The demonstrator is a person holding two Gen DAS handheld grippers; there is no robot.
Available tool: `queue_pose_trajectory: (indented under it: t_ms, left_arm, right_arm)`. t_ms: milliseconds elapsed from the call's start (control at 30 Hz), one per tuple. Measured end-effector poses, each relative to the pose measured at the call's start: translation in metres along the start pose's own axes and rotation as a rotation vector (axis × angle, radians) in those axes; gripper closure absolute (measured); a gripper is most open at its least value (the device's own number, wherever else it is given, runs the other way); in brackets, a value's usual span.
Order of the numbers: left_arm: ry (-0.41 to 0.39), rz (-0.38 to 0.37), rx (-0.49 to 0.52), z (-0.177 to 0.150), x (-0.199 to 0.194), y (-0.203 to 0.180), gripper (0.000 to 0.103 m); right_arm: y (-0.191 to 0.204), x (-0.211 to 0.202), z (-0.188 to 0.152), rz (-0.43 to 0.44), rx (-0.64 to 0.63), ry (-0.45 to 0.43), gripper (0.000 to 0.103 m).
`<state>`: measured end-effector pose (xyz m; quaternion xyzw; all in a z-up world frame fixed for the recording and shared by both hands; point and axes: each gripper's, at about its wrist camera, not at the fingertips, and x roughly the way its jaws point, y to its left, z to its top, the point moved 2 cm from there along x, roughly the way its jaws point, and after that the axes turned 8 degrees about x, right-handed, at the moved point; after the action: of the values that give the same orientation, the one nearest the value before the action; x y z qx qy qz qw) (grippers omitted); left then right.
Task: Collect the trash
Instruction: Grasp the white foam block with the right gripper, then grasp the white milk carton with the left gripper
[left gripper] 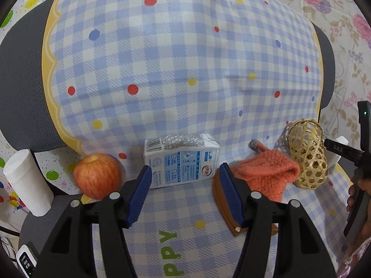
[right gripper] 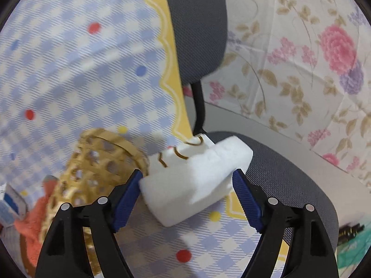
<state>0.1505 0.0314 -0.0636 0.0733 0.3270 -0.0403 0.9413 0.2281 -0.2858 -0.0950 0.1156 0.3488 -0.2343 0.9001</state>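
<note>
While woven basket point(left gripper: 307, 154) lies tipped, contents unclear, both jaws apart; white block point(right gripper: 197, 178) between right pair.

Both tools look alike: the left gripper point(left gripper: 185, 194) has matte black plastic arms with triangular cut-outs, a round silver rivet on each link, and ribbed royal-blue pads point(left gripper: 141, 192). The right gripper point(right gripper: 186, 199) matches it, blue pads point(right gripper: 247, 202) and silver rivets (four showing). At the left view's right edge, the other black handle reads "DAS" beside a green light.
</note>
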Motion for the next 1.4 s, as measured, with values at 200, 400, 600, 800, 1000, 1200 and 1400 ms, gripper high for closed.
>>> queue_pose_trajectory:
  t_ms: [200,400,600,800,1000,1200,1400]
  left_arm:
    - [0.015,-0.006,-0.009,-0.006,-0.002,0.007,0.044]
    - [0.023,0.004,-0.017,-0.016,-0.010,0.018,0.044]
    - [0.035,0.022,-0.054,-0.021,-0.008,0.037,0.044]
    - [0.068,-0.009,-0.125,-0.024,0.015,0.054,0.044]
    - [0.107,-0.016,-0.116,-0.016,0.048,0.049,0.044]
    - [0.112,-0.048,-0.102,-0.006,0.074,0.046,0.049]
    - [0.093,-0.205,-0.027,-0.004,0.062,0.019,0.073]
  right_arm:
    - [-0.017,-0.015,-0.011,0.064,0.002,0.027,0.053]
    - [-0.046,-0.070,-0.025,0.096,-0.096,-0.060,0.063]
    - [-0.059,-0.128,-0.037,0.266,-0.183,-0.141,0.063]
    - [-0.035,-0.155,-0.050,0.374,-0.259,-0.154,0.062]
    - [-0.017,-0.140,-0.058,0.409,-0.280,-0.109,0.061]
    - [-0.012,-0.128,-0.059,0.405,-0.285,-0.085,0.061]
    - [-0.014,-0.121,-0.058,0.409,-0.265,-0.067,0.060]
